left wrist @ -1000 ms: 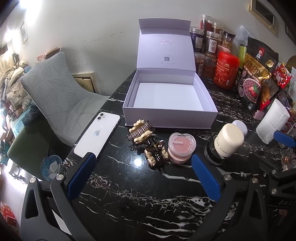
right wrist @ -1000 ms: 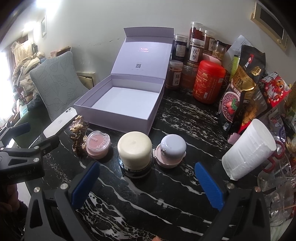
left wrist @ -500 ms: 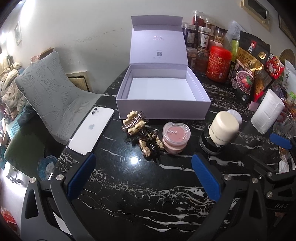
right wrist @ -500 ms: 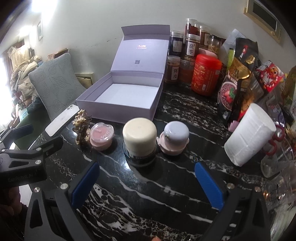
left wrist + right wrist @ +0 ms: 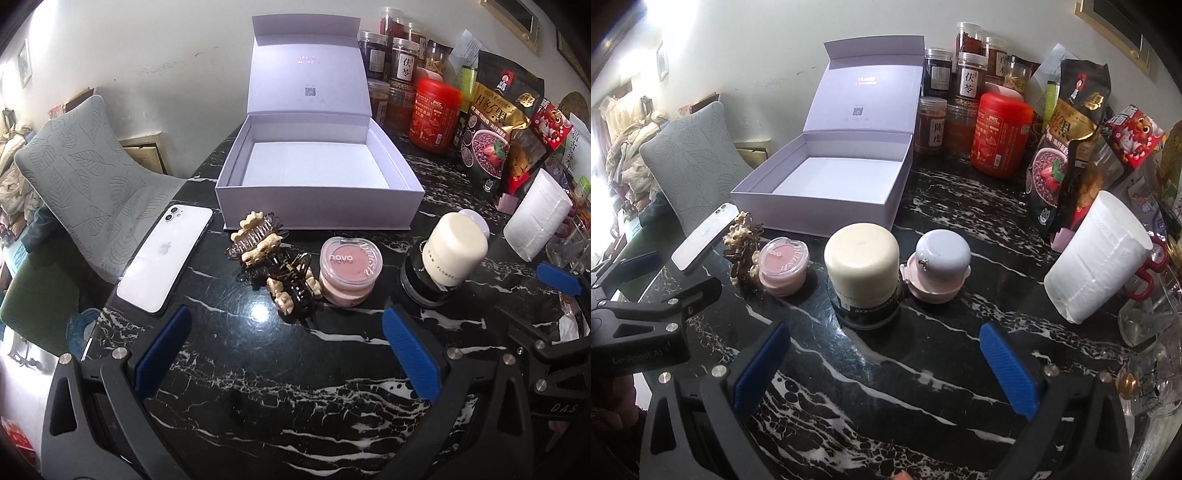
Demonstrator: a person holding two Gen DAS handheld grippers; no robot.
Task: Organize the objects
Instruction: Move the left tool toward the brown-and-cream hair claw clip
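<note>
An open, empty lilac box (image 5: 317, 206) (image 5: 827, 210) stands on the black marble table (image 5: 295, 387). In front of it lie a white phone (image 5: 166, 254), brown hair claws (image 5: 273, 266) (image 5: 742, 243), a pink blush compact (image 5: 349, 271) (image 5: 783, 269), a cream-capped jar (image 5: 448, 254) (image 5: 862, 273) and a lilac-and-pink round case (image 5: 938, 269). My left gripper (image 5: 286, 354) is open and empty, just short of the hair claws. My right gripper (image 5: 884, 369) is open and empty, just short of the jar.
Jars, a red canister (image 5: 999, 136) and snack bags (image 5: 1067, 147) crowd the back right. A white tissue pack (image 5: 1097, 258) and glassware (image 5: 1152, 317) stand at the right. A grey chair (image 5: 85, 177) is beyond the table's left edge.
Both grippers have pulled back and risen a little, so the objects sit slightly farther off. Nothing on the table has moved.
</note>
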